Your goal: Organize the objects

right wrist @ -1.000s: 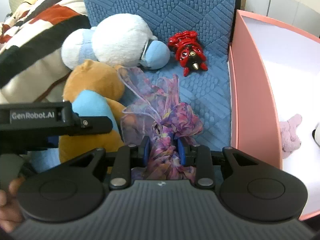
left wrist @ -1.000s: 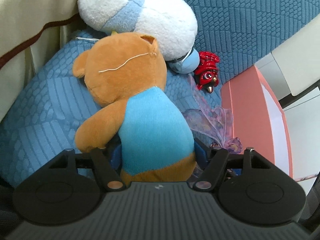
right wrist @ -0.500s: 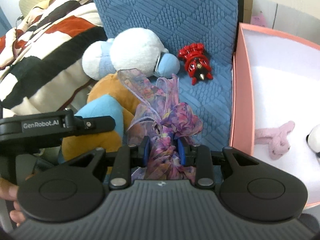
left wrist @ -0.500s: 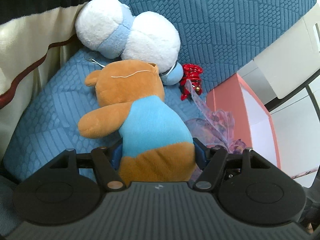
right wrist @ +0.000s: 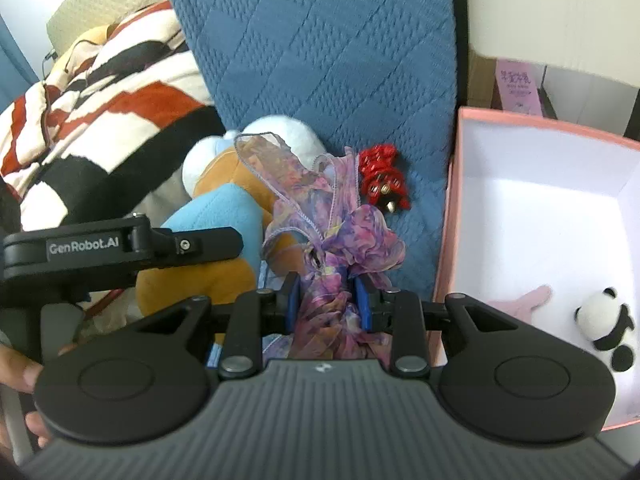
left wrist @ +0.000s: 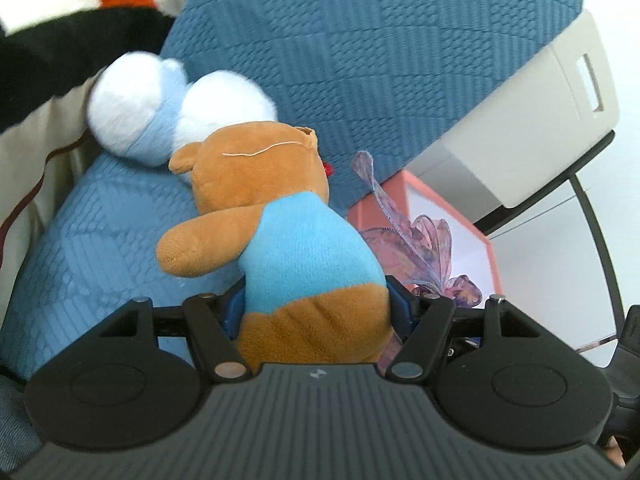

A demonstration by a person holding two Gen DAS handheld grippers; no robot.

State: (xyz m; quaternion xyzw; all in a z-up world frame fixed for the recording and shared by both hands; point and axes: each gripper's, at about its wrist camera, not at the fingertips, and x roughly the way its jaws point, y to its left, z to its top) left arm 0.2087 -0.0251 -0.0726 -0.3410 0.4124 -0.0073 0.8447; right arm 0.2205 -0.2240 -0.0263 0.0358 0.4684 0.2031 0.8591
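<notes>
My left gripper (left wrist: 316, 308) is shut on a brown plush bear (left wrist: 280, 216) in a light blue shirt and holds it above the blue quilted seat (left wrist: 92, 224). The bear also shows in the right wrist view (right wrist: 216, 220). My right gripper (right wrist: 328, 300) is shut on a purple gauzy ribbon bow (right wrist: 332, 232), also seen in the left wrist view (left wrist: 424, 248). A white and pale blue plush (left wrist: 160, 116) and a red toy (right wrist: 382, 178) lie on the seat. A pink box (right wrist: 448, 216) stands to the right.
Inside the pink box lie a small panda plush (right wrist: 608, 320) and a pink plush (right wrist: 520, 302). A striped blanket (right wrist: 92, 128) covers the left of the seat. A beige case (left wrist: 520, 128) stands behind the box. The left gripper body (right wrist: 120, 248) is beside my right gripper.
Both grippers have lifted and pulled back from the seat with their toys. The bear is off the cushion and more upright. More of the pink box's inside shows.
</notes>
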